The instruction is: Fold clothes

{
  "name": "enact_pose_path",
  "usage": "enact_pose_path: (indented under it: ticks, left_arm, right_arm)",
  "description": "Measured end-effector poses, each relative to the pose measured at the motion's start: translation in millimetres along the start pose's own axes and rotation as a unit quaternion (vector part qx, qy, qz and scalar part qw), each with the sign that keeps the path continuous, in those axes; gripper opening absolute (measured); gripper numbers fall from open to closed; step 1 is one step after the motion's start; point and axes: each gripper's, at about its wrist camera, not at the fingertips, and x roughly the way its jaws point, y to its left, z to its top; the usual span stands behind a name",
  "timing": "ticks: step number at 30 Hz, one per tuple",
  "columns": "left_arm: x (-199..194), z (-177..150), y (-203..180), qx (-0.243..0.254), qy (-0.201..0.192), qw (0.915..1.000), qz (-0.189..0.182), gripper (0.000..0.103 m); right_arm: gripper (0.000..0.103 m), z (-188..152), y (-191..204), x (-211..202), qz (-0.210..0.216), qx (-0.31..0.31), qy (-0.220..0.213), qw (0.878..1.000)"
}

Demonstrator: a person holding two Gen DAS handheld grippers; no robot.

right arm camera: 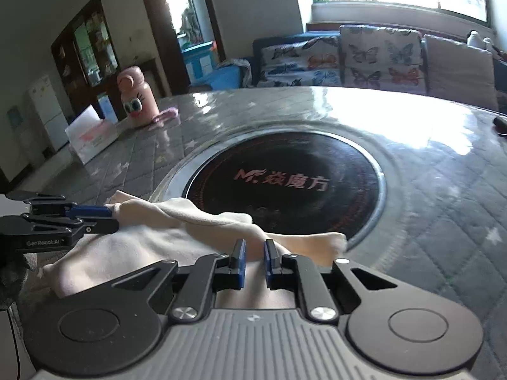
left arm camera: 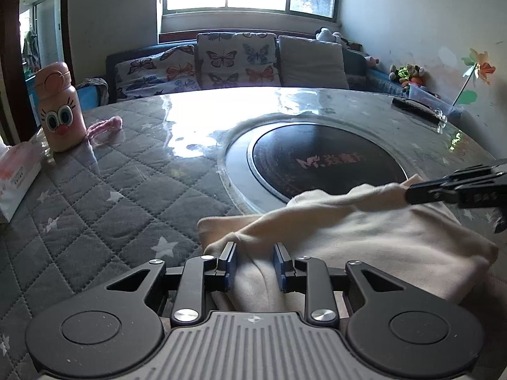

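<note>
Cloth [left arm camera: 364, 231], cream and bunched, lies on the counter [left arm camera: 111, 196] at 5 o'clock in the left wrist view, half over the hob [left arm camera: 326, 164]; the left gripper [left arm camera: 255, 261] has its fingers [left arm camera: 230, 258] parted astride a fold, probably to lift it, while the right gripper [left arm camera: 412, 194] at 3 o'clock seems to pinch an edge, its tip hard to read. From the right wrist, the right gripper [right arm camera: 254, 258] shows fingers [right arm camera: 240, 261] narrowly apart with cloth [right arm camera: 190, 218] between, grip uncertain, and the left gripper [right arm camera: 104, 217] at 9 o'clock meets the cloth's corner, its body cut off.
</note>
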Motion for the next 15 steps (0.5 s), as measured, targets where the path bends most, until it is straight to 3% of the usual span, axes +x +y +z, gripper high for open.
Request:
enact_pose_path:
  ticks: [6, 15]
  left_arm:
    - [-1.0, 14.4, -15.8, 0.014, -0.019, 0.9993, -0.030, 0.028]
    - [33.6, 22.6, -25.6, 0.007, 0.011, 0.9994, -0.032, 0.028]
  right_arm:
    - [0.011, 10.6, 16.4, 8.8, 0.015, -0.028, 0.000, 1.000]
    - [0.012, 14.4, 27.1, 27.5, 0.002, -0.056, 0.015, 0.998]
